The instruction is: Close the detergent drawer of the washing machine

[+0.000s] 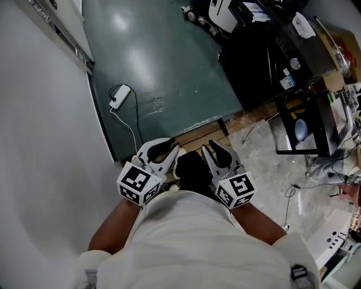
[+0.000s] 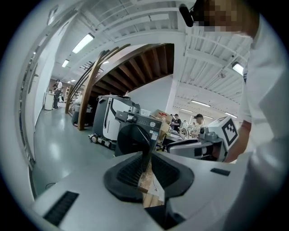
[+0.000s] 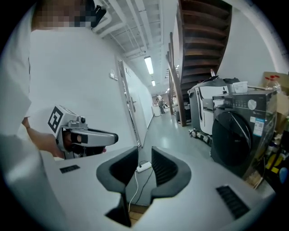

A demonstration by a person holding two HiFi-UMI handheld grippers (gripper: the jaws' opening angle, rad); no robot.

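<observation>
The black front-loading washing machine (image 1: 256, 73) stands a few steps ahead on the right, with its round door (image 3: 232, 137) and control panel (image 2: 141, 120) facing me. From here I cannot make out the detergent drawer. Both grippers are held close to my body, far from the machine. My left gripper (image 1: 163, 148) (image 2: 148, 158) has its pads closed together with nothing between them. My right gripper (image 1: 217, 149) (image 3: 144, 155) keeps a narrow gap between its pads and holds nothing. The left gripper's marker cube (image 3: 58, 119) shows in the right gripper view.
A white power strip (image 1: 119, 96) (image 3: 144, 167) with its cable lies on the green floor (image 1: 169, 62) ahead. A white wall (image 1: 39, 141) runs along the left. White machines (image 1: 225, 14), a cluttered black stand (image 1: 302, 127) and cables fill the right side. People stand in the background (image 2: 197, 122).
</observation>
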